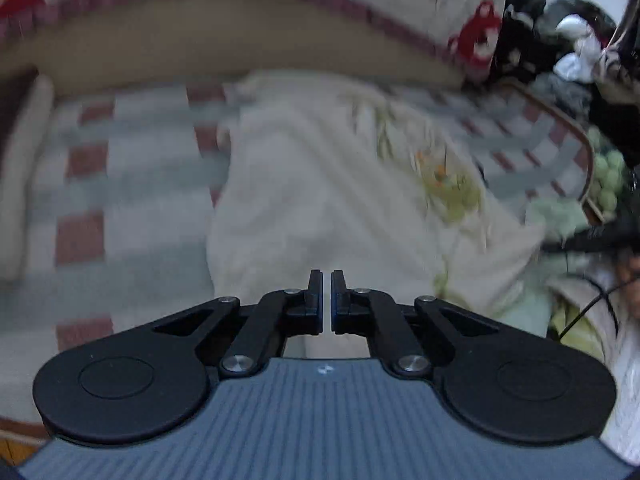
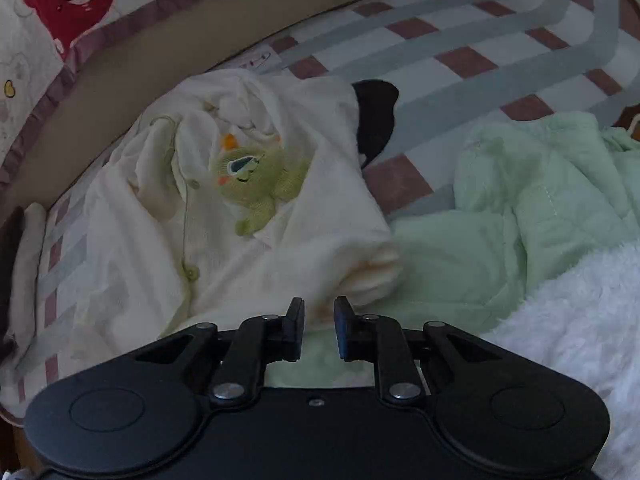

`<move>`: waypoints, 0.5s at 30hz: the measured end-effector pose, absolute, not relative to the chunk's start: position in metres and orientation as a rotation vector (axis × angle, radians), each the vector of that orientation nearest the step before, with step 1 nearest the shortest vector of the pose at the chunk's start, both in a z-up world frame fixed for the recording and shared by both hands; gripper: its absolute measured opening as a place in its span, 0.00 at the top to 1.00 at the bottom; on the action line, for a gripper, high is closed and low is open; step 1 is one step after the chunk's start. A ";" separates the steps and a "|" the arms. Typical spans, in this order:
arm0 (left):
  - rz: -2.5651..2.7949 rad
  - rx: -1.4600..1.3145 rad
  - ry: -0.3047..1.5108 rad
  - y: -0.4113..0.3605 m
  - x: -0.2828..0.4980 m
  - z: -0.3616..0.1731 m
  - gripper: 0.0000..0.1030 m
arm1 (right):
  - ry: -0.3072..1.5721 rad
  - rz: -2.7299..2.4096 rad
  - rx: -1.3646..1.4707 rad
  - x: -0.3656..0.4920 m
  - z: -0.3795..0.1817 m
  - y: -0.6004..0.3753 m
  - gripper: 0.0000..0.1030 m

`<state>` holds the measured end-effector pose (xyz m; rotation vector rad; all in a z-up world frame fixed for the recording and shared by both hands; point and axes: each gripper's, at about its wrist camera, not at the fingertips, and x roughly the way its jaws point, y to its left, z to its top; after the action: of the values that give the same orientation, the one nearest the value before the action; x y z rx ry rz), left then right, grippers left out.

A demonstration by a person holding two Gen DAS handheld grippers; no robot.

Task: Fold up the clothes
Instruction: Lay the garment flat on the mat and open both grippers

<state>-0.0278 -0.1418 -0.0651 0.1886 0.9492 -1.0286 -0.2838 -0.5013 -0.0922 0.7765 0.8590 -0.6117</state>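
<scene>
Cream baby garment (image 2: 224, 216) spread on a checked mattress cover (image 2: 472, 52) inside a cot, its embroidered green animal motif (image 2: 256, 184) facing up and a row of small buttons running down the front. The right gripper (image 2: 319, 322) hovers at the garment's near hem, fingers a narrow gap apart and holding nothing; a rolled cuff lies just beyond its tips. The left gripper (image 1: 326, 300) is held above the same garment (image 1: 320, 184), fingers nearly together with only a slit between them, no cloth visibly caught. The left wrist view is motion-blurred. Only the right wrist view shows a pale green garment (image 2: 520, 216) touching the cream one on the right, a white fleecy fabric (image 2: 580, 320) at the near right, and a black item (image 2: 376, 116) behind. Only the left wrist view shows a heap of dark clutter (image 1: 568, 40) beyond the cot's edge.
</scene>
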 end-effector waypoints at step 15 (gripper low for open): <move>-0.931 0.337 0.914 -0.257 -0.010 -0.053 0.51 | 0.542 -0.427 0.582 -0.253 -0.061 -0.517 0.45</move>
<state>-0.0098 -0.2568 -0.0529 0.3368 0.9139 -0.9313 -0.2526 -0.5166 -0.0610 0.5825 0.5424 -0.4268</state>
